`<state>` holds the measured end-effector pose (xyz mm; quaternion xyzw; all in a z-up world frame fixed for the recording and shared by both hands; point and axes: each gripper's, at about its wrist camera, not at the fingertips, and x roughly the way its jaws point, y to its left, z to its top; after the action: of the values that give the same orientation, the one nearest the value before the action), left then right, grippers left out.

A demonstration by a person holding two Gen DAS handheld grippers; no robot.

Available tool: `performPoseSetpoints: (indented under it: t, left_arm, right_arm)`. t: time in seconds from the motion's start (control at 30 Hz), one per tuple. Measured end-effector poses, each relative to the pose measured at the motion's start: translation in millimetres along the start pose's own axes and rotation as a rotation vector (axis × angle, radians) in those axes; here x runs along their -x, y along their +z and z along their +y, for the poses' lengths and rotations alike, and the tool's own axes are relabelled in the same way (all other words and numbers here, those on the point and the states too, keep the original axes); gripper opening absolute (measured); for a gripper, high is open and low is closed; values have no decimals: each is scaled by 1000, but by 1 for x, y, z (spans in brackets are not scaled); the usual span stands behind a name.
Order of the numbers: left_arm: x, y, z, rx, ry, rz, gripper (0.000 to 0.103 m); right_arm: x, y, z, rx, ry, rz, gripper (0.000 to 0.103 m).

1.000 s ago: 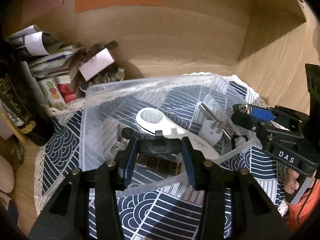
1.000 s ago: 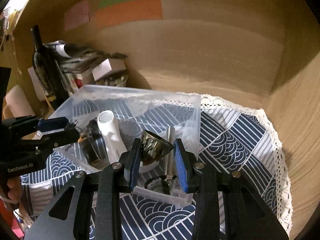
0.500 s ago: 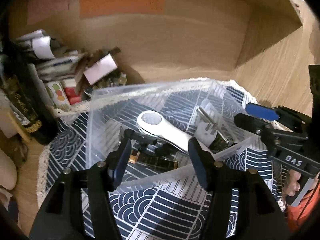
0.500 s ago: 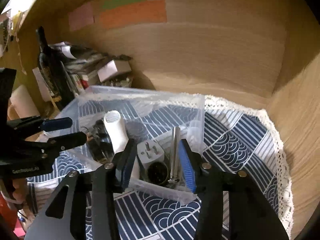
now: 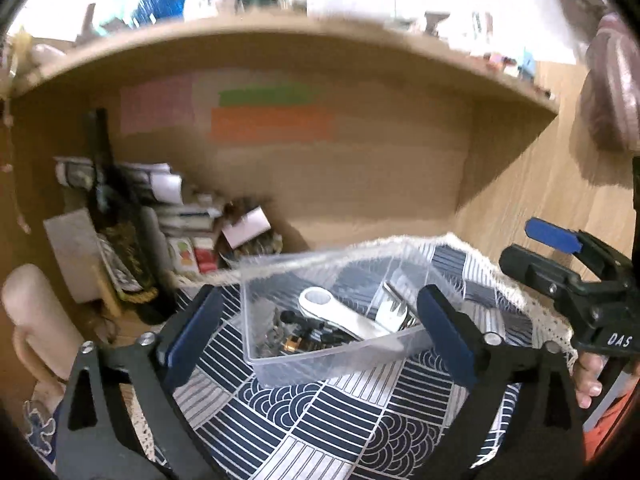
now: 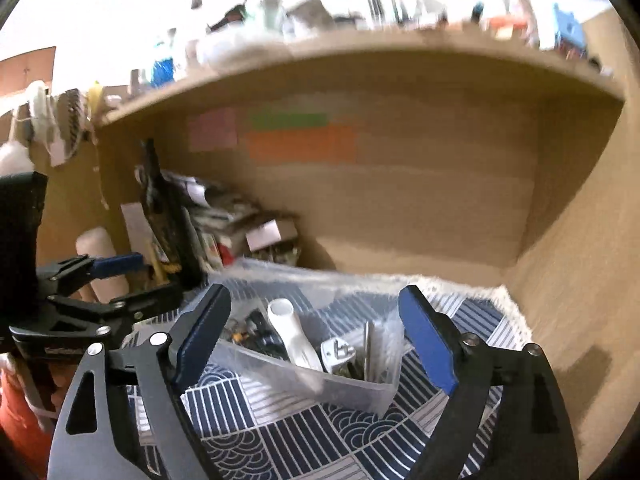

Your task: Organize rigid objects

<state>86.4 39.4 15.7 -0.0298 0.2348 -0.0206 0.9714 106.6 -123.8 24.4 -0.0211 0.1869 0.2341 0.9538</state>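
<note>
A clear plastic bin (image 5: 332, 356) sits on a blue patterned cloth (image 5: 360, 420) inside a wooden shelf. It holds a white handled tool (image 5: 336, 314), a white plug (image 5: 394, 314), a metal rod (image 6: 367, 344) and small dark items (image 5: 296, 338). The bin also shows in the right wrist view (image 6: 320, 384). My left gripper (image 5: 316, 332) is open and empty, pulled back in front of the bin. My right gripper (image 6: 316, 338) is open and empty, also back from the bin. The right gripper shows at the right of the left wrist view (image 5: 560, 260).
A dark bottle (image 5: 116, 220), stacked boxes and papers (image 5: 188, 228) crowd the shelf's left back corner. The wooden back wall (image 6: 400, 200) carries coloured paper notes (image 6: 300, 142). A side wall (image 6: 580, 280) stands to the right. A shelf board (image 5: 280, 36) runs overhead.
Both grippers let go of their objects into the bin, opened wide and pulled back and up from it. The view now takes in the upper shelf.
</note>
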Motion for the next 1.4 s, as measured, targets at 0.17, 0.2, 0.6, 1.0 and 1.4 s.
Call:
performPoseSetpoints:
  t: [0.17,0.2,0.6,1.0,1.4]
  left_arm:
    - [28,2,-4,-5,9,-55,103]
    - [32,2,-4,-2,9,-62,103]
    - [55,-1,-8,-7,21,-111,103]
    - [56,-1,-12,-6,18,-119,103]
    - [56,-1,-14,-13,13,-125,103]
  right_arm:
    - [23,0,6,-11,-14,-68,103]
    - [27,-1,6,-18,-10,-78,103]
    - [45,-7,10,-30,-14,-97,103]
    - [49,-9,11,-29,-17,-105,103]
    - [52,-6,13,-16,-23,-121,103]
